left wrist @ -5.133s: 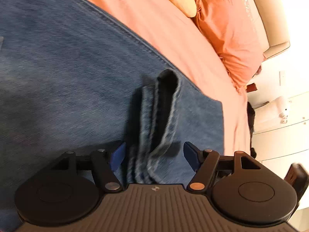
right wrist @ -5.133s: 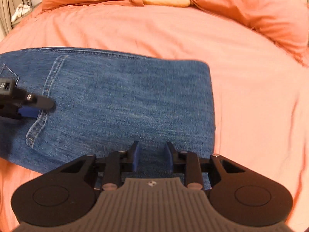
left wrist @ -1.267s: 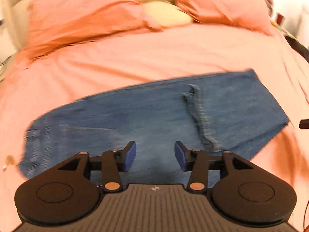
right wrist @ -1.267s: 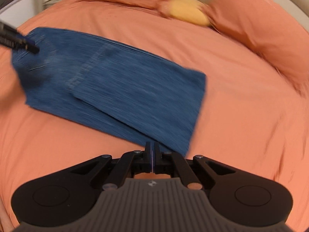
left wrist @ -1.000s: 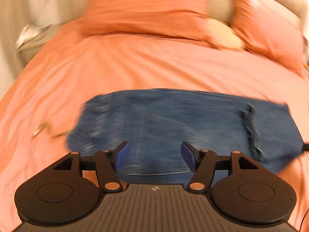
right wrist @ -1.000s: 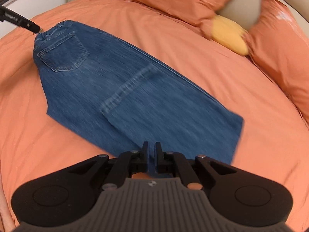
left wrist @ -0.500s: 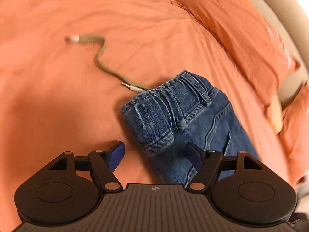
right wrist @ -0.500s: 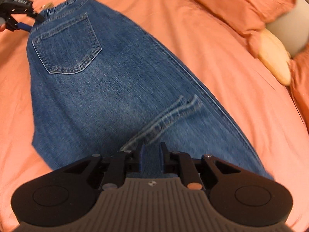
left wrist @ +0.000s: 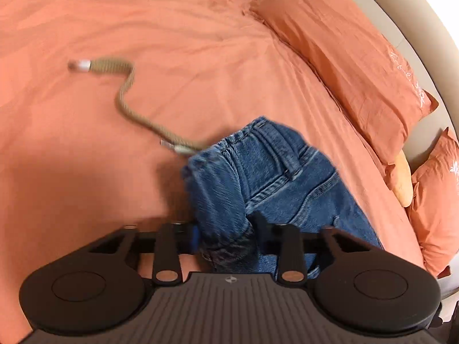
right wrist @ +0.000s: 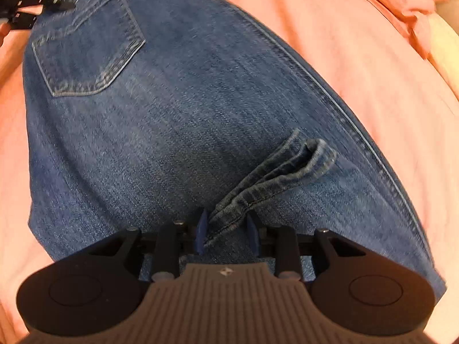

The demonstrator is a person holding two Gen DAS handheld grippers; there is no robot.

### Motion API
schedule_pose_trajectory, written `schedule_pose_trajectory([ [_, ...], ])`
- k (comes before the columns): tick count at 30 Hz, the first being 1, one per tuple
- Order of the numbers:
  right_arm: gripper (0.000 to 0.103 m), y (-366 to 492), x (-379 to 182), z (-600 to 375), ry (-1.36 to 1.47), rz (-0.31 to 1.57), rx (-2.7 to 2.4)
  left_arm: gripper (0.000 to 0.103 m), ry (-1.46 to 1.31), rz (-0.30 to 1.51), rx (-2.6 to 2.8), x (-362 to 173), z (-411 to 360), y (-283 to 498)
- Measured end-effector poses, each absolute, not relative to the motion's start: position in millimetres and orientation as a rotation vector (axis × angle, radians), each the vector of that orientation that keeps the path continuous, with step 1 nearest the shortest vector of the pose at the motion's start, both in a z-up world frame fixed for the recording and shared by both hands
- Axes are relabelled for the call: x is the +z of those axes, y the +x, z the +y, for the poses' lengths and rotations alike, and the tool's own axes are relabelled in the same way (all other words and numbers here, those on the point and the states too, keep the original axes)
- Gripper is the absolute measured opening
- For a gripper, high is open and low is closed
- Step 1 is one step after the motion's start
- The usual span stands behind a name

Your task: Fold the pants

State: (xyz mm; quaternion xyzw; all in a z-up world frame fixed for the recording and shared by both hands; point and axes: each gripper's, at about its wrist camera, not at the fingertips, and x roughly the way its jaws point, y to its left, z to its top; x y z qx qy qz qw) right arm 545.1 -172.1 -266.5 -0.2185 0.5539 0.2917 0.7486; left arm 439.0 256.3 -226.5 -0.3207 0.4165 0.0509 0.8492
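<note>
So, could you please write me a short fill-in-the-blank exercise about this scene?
The jeans lie on an ___ bed sheet. The beige cord runs across the sheet from the jeans' ___. The small cushion between the orange pillows is ___.
Missing words: orange; waistband; yellow.

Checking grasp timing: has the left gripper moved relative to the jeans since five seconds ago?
Yes. The left gripper went from the hems to the jeans waistband, near the drawstring; its fingers just closed on denim.
</note>
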Motion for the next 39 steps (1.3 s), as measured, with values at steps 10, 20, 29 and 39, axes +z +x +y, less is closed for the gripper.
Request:
schedule_pose_trajectory([
  [10,0.027,523.6,-218.9,-230.1,-0.202,1.150,0.559,0.025,-0.321,0.729,0.060,-95.3,166.0,426.3],
  [20,0.027,470.3,-183.5,-360.4,-0.036,1.059,0.418,0.025,0.063,0.551,-0.060,12.2,-51.0,416.3],
  [29,0.027,424.9,-193.2,-447.0,0.053,1.008,0.328,0.023,0.332,0.500,-0.201,-34.2,-243.5,404.0],
  [39,0.027,394.3,-234.0,-510.7,0.158,1.040,0.321,0.022,0.565,0.754,-0.469,-188.7,-364.5,364.1],
])
